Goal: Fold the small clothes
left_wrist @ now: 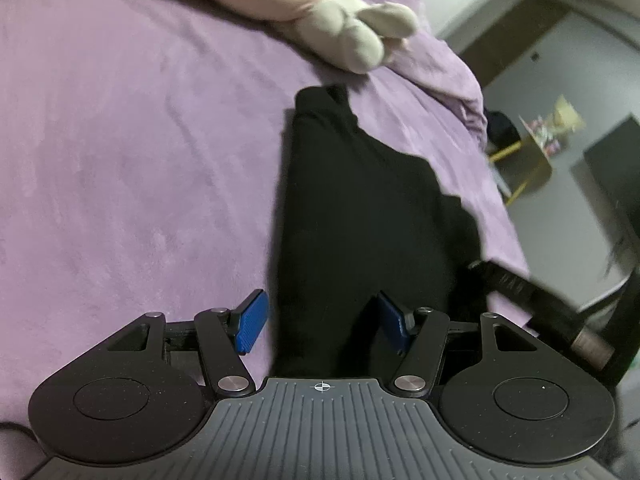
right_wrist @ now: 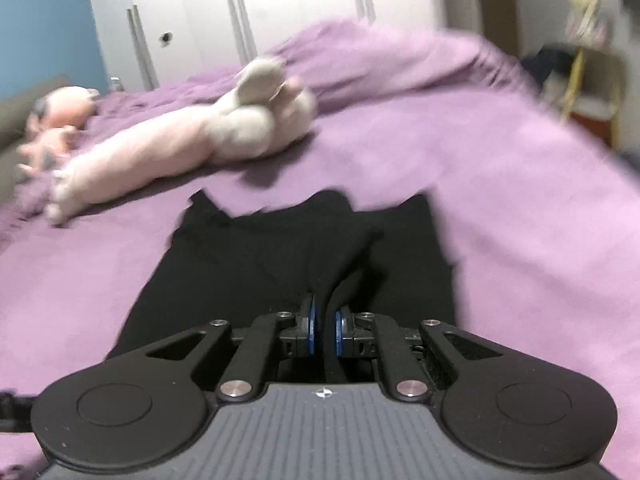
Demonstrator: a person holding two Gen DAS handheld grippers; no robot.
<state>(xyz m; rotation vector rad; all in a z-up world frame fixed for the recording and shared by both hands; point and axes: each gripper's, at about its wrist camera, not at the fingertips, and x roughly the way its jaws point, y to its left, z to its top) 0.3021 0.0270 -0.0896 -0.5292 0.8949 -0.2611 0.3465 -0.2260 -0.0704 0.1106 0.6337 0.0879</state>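
A small black garment lies on the purple bedspread. My left gripper is open, its blue pads either side of the garment's near end, nothing pinched. In the right wrist view the same black garment spreads ahead, and my right gripper is shut on a raised fold of it, the cloth bunched between the blue pads. The right gripper's black body shows at the right of the left wrist view, beside the garment's edge.
A long pink and cream plush toy lies on the purple bedspread beyond the garment; it also shows in the left wrist view. Another pink toy sits far left. White wardrobe doors stand behind. A yellow-framed stand is off the bed's right edge.
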